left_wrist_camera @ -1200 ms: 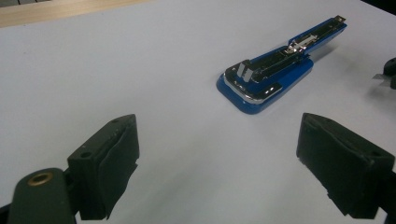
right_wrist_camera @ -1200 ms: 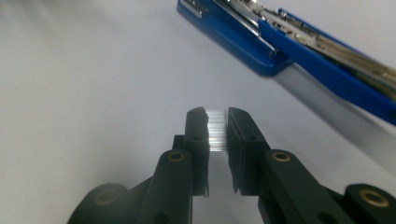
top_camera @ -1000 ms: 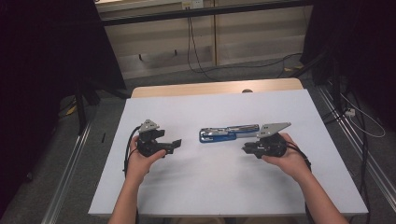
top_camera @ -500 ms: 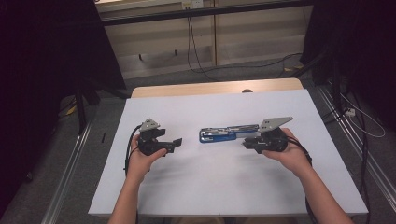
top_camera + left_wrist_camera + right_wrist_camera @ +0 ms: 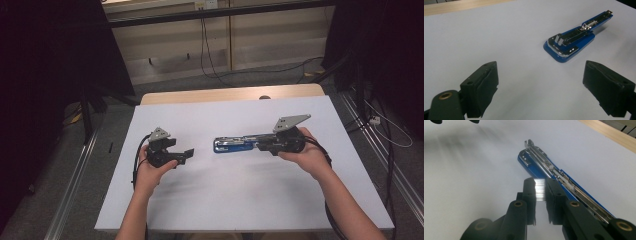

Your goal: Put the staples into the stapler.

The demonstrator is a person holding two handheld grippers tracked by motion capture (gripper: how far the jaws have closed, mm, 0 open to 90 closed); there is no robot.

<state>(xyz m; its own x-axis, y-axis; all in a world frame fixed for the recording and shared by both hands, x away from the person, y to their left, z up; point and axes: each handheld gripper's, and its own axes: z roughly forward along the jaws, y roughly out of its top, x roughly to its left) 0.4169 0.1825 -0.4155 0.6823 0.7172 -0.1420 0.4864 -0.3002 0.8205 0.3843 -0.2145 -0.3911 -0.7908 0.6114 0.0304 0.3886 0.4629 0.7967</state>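
In the high view, the left gripper (image 5: 189, 153) sits in the person's left hand (image 5: 150, 170) over the white counter (image 5: 235, 200), its jaws pointing toward the stapler (image 5: 235, 144), which lies a little beyond its tips with bare counter between. The right gripper (image 5: 261, 144) is in the right hand (image 5: 307, 155), pointing the opposite way, and its tips meet the near end of the stapler. The stapler lies flat between the two grippers, opened out lengthwise, its blue base on the counter. Whether the right gripper's tips touch the stapler cannot be told from here.

In the left gripper view, the jaws stand wide apart with nothing between them. The stapler (image 5: 576, 40) lies ahead and to the right of the gap, well clear of both pads, its broad blue end nearest and its long metal rail running away.

In the right gripper view, the gripper (image 5: 540, 192) has its jaws drawn close together on a short strip of staples (image 5: 540, 190), a bright silver block pinched between the pads. The stapler (image 5: 541, 167) lies just beyond and to the right of the tips, its open staple channel facing up. The strip sits above the stapler's near part, beside the channel rather than in it.
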